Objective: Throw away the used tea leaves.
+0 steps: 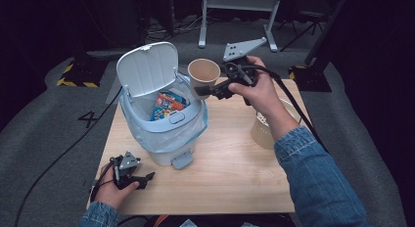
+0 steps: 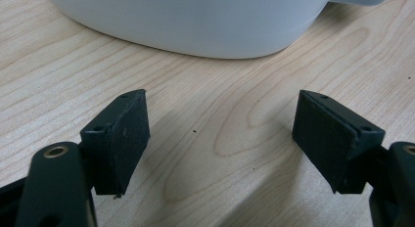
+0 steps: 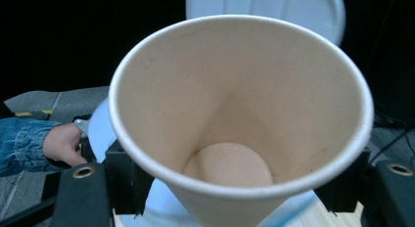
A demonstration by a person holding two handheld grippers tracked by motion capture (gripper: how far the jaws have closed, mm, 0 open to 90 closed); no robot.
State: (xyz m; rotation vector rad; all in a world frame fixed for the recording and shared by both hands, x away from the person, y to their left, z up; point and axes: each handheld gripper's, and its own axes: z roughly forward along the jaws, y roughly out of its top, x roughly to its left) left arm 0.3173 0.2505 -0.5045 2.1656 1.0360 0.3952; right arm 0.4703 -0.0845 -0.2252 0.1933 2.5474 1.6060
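Note:
A tan paper cup (image 1: pixel 203 76) hangs upright in the air beside the open bin's right rim, and my right gripper (image 1: pixel 205 90) is shut on its lower wall. In the right gripper view the empty cup (image 3: pixel 235 114) sits between both black jaws, mouth toward the camera. The white pedal bin (image 1: pixel 164 119) stands on the table with its lid (image 1: pixel 147 68) raised and a colourful packet (image 1: pixel 167 104) inside its blue liner. My left gripper (image 1: pixel 149 177) rests low on the table, left of the bin's pedal, open with only bare wood (image 2: pixel 220 134) between its pads.
A second paper cup (image 1: pixel 266 131) stands on the wooden table (image 1: pixel 235 173) at the right, partly behind my right forearm. The bin's base (image 2: pixel 195 26) is just ahead of the left gripper. Cables trail over the grey floor; a white stand's legs are at the back.

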